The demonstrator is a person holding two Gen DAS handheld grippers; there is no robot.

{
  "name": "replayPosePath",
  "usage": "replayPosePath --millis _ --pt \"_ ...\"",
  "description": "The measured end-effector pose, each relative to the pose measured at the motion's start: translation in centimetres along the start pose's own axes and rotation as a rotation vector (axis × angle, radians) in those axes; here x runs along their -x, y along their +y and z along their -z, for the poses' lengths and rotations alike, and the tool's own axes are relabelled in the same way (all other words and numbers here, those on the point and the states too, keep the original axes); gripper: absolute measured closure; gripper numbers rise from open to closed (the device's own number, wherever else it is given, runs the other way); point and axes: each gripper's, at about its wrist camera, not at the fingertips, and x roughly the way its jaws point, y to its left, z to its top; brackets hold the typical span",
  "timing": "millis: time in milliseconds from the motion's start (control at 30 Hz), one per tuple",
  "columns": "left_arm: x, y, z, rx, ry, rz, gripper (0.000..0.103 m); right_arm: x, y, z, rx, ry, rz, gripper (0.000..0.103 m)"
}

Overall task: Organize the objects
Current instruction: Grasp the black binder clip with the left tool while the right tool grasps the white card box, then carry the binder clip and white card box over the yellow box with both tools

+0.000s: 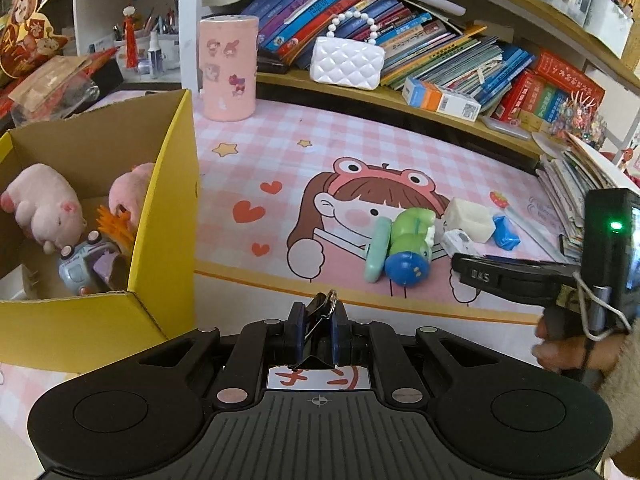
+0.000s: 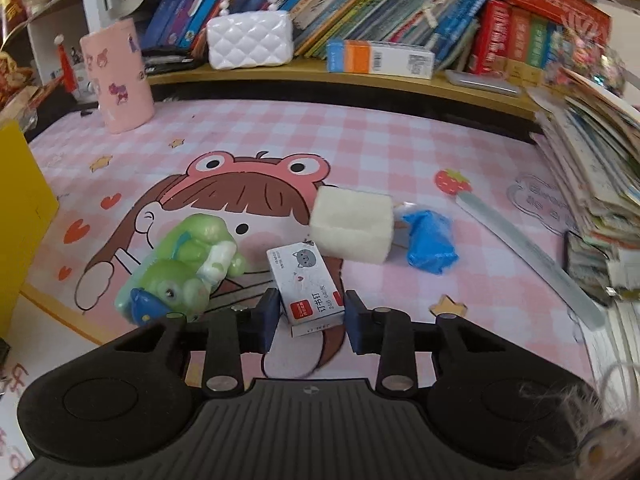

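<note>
Since both claws are loaded, this entry lists what each carries and how I would best handle it.

Item 1: left gripper (image 1: 318,320). Its pads are drawn together on a black binder clip (image 1: 320,308), whose wire ring stands up between them. It hangs over the near edge of the pink mat (image 1: 400,140), just right of the yellow carton (image 1: 160,208). The carton already holds plush pigs and a toy car.

Item 2: right gripper (image 2: 311,316). It is clamped across the near end of the staple box (image 2: 308,284), one pad on each long side. The box lies skewed on the mat, between the green frog toy (image 2: 188,264) and the white foam block (image 2: 352,224), which it nearly touches.

Handling note: my grip sits low on the box's end, so I judge it may pivot. I would lift it straight up before carrying it sideways, to clear the frog and the foam.

Routing: I would empty the left claw into the carton first and withdraw. That leaves room for the right to follow.

Remaining on the mat: frog toy, foam block, blue packet (image 2: 428,240).
</note>
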Motion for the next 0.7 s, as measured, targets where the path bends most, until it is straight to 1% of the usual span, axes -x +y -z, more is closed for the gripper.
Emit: replayPosePath --millis 167,367,533,700 --pt "0.7 0.0 0.4 -0.005 -0.007 0.026 0.092 3.5 -0.2 1.1 -0.048 0.007 -0.017 0.071" --pt "1.9 0.3 1.5 -0.005 -0.014 0.06 0.092 6.7 1.0 2.7 -0.078 0.048 -0.037 0.071" --pt "3.5 1.4 2.7 0.002 -0.024 0.09 0.092 10.0 2.9 4.1 -0.063 0.045 -0.052 0.071" --pt "5.6 3.4 4.0 0.004 -0.035 0.106 0.092 12.9 5.5 6.0 -0.041 0.047 -0.056 0.071"
